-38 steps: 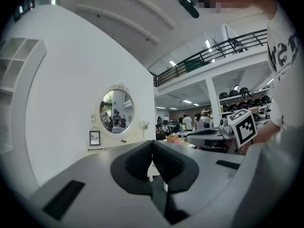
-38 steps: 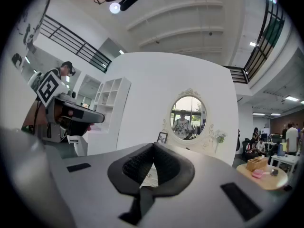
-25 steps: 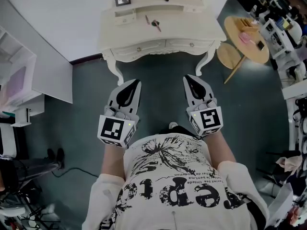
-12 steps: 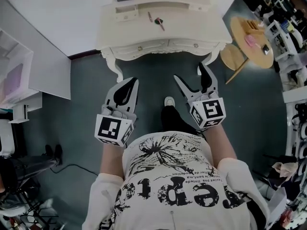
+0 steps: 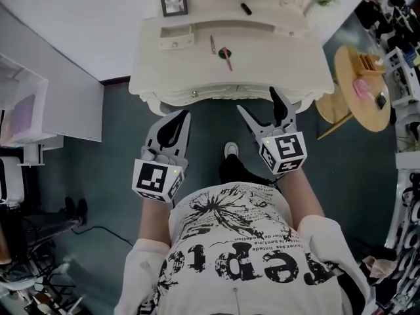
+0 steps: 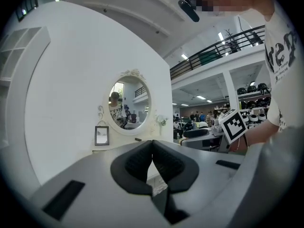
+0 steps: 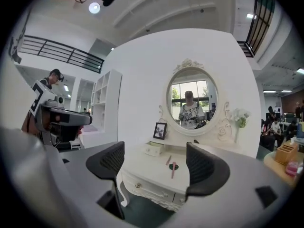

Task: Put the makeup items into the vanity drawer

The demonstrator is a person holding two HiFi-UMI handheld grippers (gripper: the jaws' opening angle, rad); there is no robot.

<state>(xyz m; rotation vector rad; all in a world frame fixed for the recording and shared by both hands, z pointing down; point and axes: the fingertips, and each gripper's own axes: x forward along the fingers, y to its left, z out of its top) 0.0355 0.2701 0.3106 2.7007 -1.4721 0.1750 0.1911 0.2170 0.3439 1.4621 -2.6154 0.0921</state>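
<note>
Stood facing a cream worktop (image 5: pixel 275 58), with both tools held low and almost level, just short of its front edge and touching nothing. Held the left tool (image 5: pixel 184 115) pressed together, pads meeting tip to tip with nothing between them. Had just been opening the right tool (image 5: pixel 257 100), now spread wide with nothing clamped; looked through its gap in the right gripper view at the worktop's near edge and the makeup beyond. Found the makeup lying out on the worktop, towards the middle: a slim pink stick (image 5: pixel 212 44) and, just right of it, a dark round compact (image 5: pixel 225 51) with a pink pen (image 5: pixel 228 61) laid across it. Spotted a short black tube (image 5: pixel 246 8) farther back on the raised shelf under the oval mirror (image 7: pixel 192 101). Found the drawer front (image 5: pixel 210 92) below the worktop shut, a small knob (image 5: pixel 194 94) showing. Noted a small cream box (image 5: pixel 176 39) at the worktop's left rear, a framed picture (image 5: pixel 173 0) behind it, and a round wooden side table (image 5: pixel 351 107) well apart on the right.
</note>
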